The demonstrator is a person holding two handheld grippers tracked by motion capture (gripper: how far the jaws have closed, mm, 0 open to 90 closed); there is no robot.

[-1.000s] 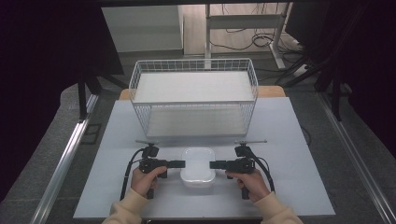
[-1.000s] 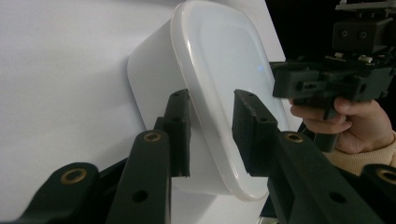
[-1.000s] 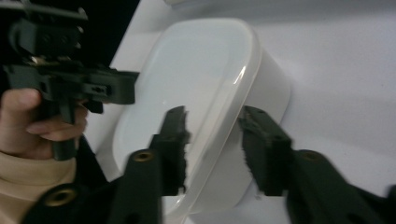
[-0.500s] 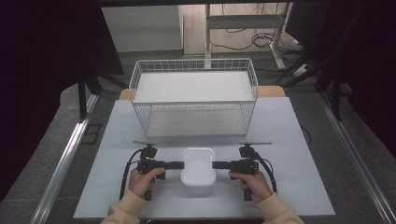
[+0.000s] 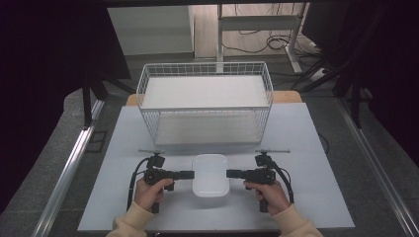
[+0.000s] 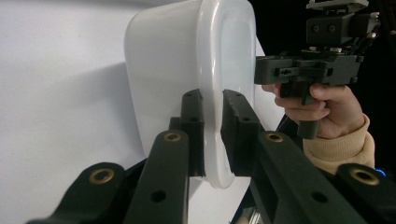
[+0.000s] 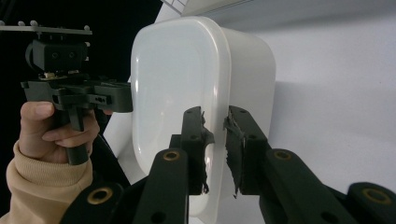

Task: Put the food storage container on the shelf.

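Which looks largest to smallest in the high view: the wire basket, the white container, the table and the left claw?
1. Table
2. Wire basket
3. White container
4. Left claw

The basket sits farther from the camera than the container, yet looks clearly bigger, so the order is safe.

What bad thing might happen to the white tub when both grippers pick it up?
Each gripper, left gripper and right gripper, pinches just the thin rim of the white tub, so it might slip out. Lifted unevenly, it could tilt. The wire basket stands close behind and might get bumped.
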